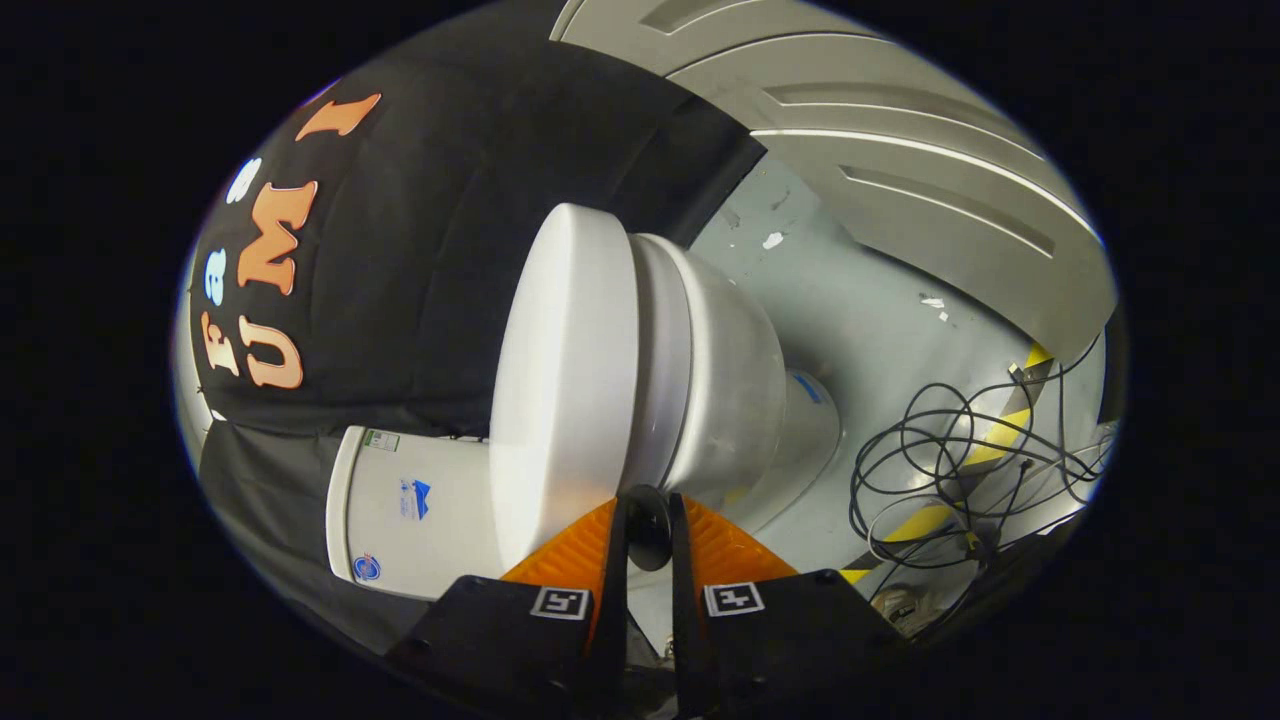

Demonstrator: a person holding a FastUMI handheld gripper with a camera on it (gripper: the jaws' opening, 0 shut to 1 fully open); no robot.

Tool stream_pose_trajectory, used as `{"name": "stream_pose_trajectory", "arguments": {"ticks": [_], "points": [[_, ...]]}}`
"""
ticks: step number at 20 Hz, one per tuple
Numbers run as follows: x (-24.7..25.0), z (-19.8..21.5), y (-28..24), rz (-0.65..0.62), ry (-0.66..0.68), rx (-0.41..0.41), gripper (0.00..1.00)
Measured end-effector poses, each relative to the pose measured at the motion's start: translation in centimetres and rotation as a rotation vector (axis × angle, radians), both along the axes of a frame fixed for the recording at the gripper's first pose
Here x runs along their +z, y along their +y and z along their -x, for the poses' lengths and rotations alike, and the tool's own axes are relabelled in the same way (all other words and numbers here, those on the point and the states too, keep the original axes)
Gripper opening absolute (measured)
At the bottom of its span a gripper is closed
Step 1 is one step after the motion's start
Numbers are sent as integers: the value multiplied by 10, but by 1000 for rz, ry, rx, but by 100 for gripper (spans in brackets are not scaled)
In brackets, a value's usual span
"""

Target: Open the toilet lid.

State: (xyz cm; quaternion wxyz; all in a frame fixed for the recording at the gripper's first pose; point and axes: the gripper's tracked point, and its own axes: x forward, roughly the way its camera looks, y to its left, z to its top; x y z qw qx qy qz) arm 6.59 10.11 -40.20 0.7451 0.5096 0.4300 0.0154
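Observation:
The white toilet appears turned on its side in the gripper view. Its lid (560, 380) lies flat down on the seat (665, 370) and bowl (735, 390), with the tank (410, 510) behind it against the black cloth wall. My gripper (648, 520) is at the lid's front rim, right where lid and seat meet. The fingers stand close together with only a narrow slit between them. A small dark round shape sits between the tips; what it is cannot be told. Neither finger visibly presses on the lid.
A tangle of black cables (950, 470) lies on the pale floor (860, 310) beside the bowl, over a yellow and black striped strip (990, 440). A grey panelled door (900, 170) stands beyond the floor.

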Motion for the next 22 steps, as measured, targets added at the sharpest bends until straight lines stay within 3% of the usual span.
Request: {"name": "stream_pose_trajectory", "arguments": {"ticks": [3,12,17,22], "points": [[5,-3,-1,-12,-35,0,9],[17,-3,1,100,-73,0,8],[50,-13,4,280,-161,24,8],[91,-28,13,395,-255,-19,8]]}}
